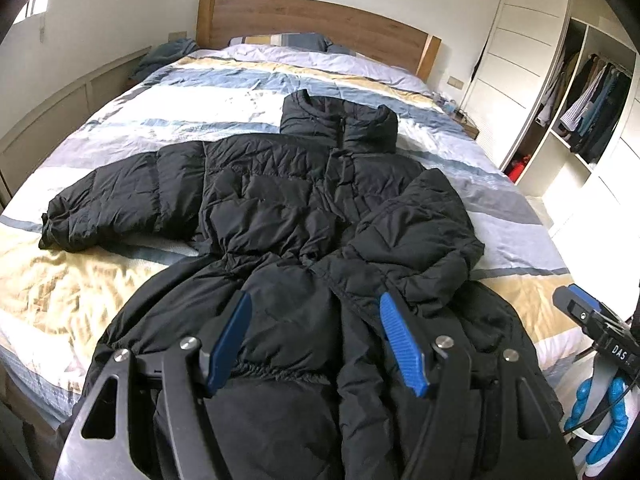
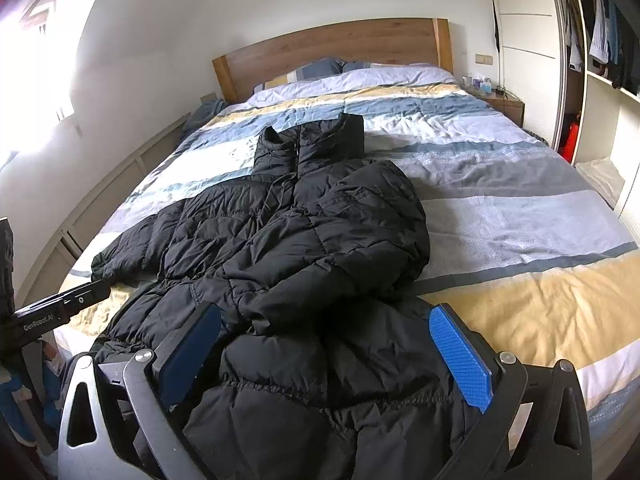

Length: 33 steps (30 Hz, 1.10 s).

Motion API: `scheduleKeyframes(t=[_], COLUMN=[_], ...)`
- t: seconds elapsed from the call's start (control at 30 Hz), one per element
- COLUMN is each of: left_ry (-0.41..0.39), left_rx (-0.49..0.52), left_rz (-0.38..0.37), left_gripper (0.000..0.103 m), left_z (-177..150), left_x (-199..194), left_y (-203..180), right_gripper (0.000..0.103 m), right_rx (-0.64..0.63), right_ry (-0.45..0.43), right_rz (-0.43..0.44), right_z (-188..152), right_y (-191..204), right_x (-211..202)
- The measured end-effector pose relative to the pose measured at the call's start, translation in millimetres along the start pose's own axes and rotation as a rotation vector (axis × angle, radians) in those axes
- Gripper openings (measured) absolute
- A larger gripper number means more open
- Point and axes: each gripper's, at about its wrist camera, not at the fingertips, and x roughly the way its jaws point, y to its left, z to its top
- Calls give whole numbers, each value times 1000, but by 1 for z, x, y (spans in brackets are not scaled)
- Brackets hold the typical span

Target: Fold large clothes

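A black puffer coat (image 1: 288, 208) (image 2: 288, 248) lies front up on the striped bed, its collar (image 1: 340, 120) toward the headboard. One sleeve (image 1: 120, 200) stretches out to the left. The other sleeve (image 1: 420, 224) (image 2: 360, 232) is folded over the body. My left gripper (image 1: 316, 300) hovers over the coat's lower part, jaws wide open, with the fabric under them. My right gripper (image 2: 324, 312) is open too, above the coat's lower right side near the folded sleeve's cuff. Each gripper shows at the edge of the other's view.
The striped duvet (image 2: 500, 216) covers a wide bed with a wooden headboard (image 1: 320, 20) and pillows (image 1: 280, 40). An open wardrobe (image 1: 592, 112) with hanging clothes stands to the right, beside a bedside table (image 2: 504, 104). A blue-gloved hand (image 1: 600, 420) holds the right gripper.
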Motion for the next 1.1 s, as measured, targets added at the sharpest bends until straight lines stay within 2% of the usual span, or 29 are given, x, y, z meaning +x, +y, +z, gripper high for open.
scheduleKeyframes(t=[0.2,0.43,0.67,1.1], left_ry=[-8,-20,-34,-33], left_rx=[-19,-62,-88,-218], left_rz=[17,0,23,57], left_gripper=[65,65,65,65], left_z=[-1,1,1,-3], left_x=[-7,-15,-18,-15], left_y=[14,34,54,131], right_gripper=[102,102,102,103], right_rx=[22,41,68,58], right_ry=[-9,-13,-10,-3], right_rz=[-20,-39,-56,-99], right_z=[-1,-1,-2,-2], right_y=[-3,-6,-8,1], right_x=[-6,-8,-6,-2])
